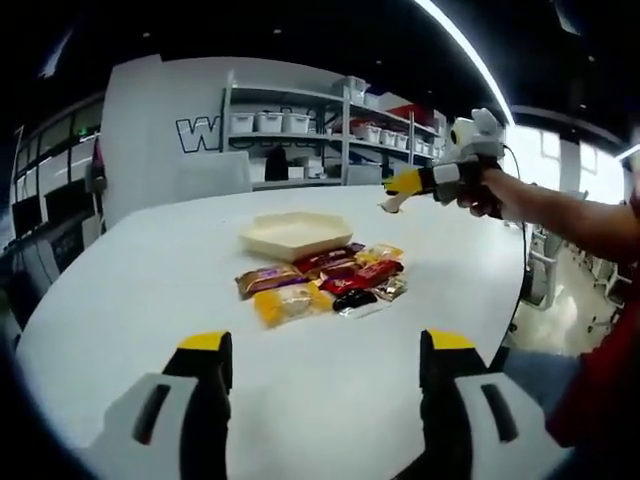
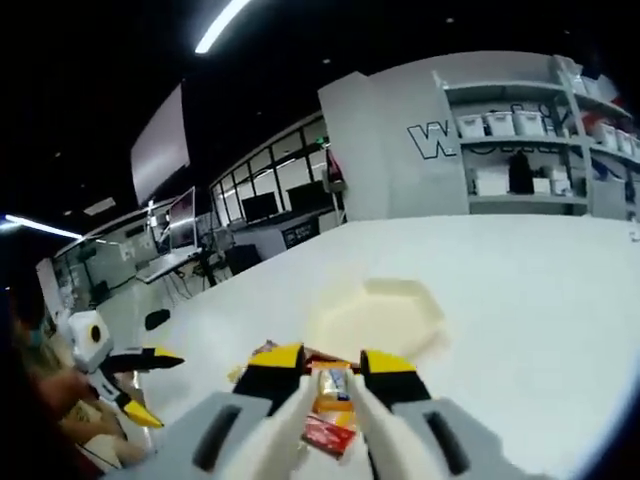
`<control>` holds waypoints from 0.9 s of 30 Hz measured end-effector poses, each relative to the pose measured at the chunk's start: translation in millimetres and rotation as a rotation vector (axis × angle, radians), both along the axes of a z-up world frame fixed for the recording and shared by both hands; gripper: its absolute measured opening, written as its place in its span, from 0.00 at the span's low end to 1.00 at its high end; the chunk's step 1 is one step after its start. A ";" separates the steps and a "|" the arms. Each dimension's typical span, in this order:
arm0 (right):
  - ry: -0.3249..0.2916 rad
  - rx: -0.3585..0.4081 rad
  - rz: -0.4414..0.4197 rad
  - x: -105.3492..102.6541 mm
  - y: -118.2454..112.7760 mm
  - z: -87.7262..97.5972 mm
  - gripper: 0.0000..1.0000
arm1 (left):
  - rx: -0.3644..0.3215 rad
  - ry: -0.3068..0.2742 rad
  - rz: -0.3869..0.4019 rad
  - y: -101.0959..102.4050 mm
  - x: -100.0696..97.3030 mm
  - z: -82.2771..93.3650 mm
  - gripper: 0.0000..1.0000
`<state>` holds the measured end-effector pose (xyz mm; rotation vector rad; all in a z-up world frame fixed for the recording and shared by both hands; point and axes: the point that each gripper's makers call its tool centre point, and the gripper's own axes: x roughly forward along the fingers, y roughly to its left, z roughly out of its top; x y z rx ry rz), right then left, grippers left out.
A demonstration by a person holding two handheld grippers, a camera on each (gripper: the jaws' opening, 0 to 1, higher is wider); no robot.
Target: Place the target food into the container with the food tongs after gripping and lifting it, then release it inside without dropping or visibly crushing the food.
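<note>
Left gripper view gives me the clearest look at the food: a loose pile of wrapped snacks (image 1: 322, 283) lies near the middle of the white table (image 1: 150, 290), with a yellow packet (image 1: 290, 303) on the near side, a brown one (image 1: 268, 279) beside it, and red and dark wrappers toward the far right of the heap. Just behind the pile, touching or nearly so, sits the container (image 1: 296, 233) — a shallow cream tray with angled sides, nothing that I can see inside it.

My left gripper (image 1: 328, 362) hangs low over the near part of the table, its yellow-tipped jaws spread wide with bare tabletop between them, well short of the snacks. To the upper right I see the right gripper (image 1: 400, 190) held in a hand (image 1: 487, 192) above the table's far side, apart from the pile.

In the right gripper view, the right gripper (image 2: 331, 366) points down at the pile; its jaws stand narrowly apart, and an orange packet (image 2: 333, 389) and a red packet (image 2: 327, 434) show in the gap below — I cannot tell that anything is gripped. The tray (image 2: 385, 315) lies just beyond the tips. At the lower left the left gripper (image 2: 150, 385) shows, jaws apart.

Shelving with white bins (image 1: 268, 122) stands behind the table.
</note>
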<state>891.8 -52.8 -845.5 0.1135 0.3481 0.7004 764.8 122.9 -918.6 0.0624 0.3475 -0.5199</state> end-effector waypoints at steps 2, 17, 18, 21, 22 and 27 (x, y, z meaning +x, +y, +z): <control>-0.001 0.002 0.005 6.0 2.7 4.9 0.15 | 0.000 -0.003 0.002 1.0 0.4 0.9 0.74; -0.023 0.022 -0.003 46.3 16.9 28.2 0.15 | 0.000 -0.009 0.011 3.3 2.8 4.0 0.74; -0.024 0.023 -0.002 48.7 18.2 29.2 0.15 | 0.001 -0.009 0.011 3.5 3.2 4.0 0.74; -0.024 0.021 0.000 53.4 21.2 29.7 0.15 | 0.001 -0.007 0.015 4.9 4.5 4.5 0.74; -0.022 0.018 -0.001 57.5 21.7 28.7 0.16 | 0.004 -0.004 0.017 5.9 5.0 3.9 0.74; -0.010 0.009 0.003 69.0 24.5 23.6 0.16 | 0.003 -0.002 0.023 7.2 6.5 4.2 0.74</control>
